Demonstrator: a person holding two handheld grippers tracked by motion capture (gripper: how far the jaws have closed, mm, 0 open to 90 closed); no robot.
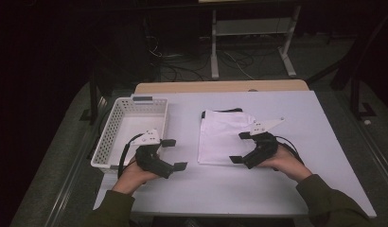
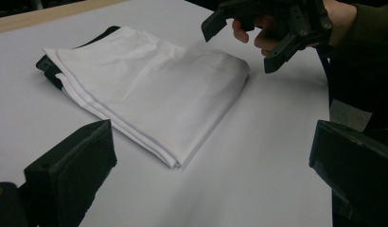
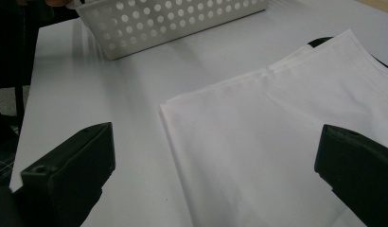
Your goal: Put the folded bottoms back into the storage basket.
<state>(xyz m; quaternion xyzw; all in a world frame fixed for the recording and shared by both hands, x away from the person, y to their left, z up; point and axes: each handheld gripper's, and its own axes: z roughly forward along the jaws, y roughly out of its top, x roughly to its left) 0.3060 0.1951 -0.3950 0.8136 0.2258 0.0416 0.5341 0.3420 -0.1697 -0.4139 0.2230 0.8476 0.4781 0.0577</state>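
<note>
A folded white cloth (image 1: 223,135) with a black edge at its far side lies flat in the middle of the white table (image 1: 277,189). My left gripper (image 1: 174,153) is open, just left of the cloth and pointing toward it, with nothing between its jaws. My right gripper (image 1: 238,147) is open at the cloth's right near corner, its jaws over the cloth's edge. The left gripper view has the cloth (image 2: 154,94) ahead of its wide jaws (image 2: 213,175) and the right gripper (image 2: 240,46) beyond. In the right gripper view the cloth (image 3: 286,132) lies under the spread jaws (image 3: 211,175).
A white perforated basket (image 1: 130,127) stands at the table's left edge, behind my left hand; its holed wall (image 3: 173,21) is in the right gripper view. Bare table lies in front of and to the right of the cloth. Table legs and cables sit on the dark floor behind.
</note>
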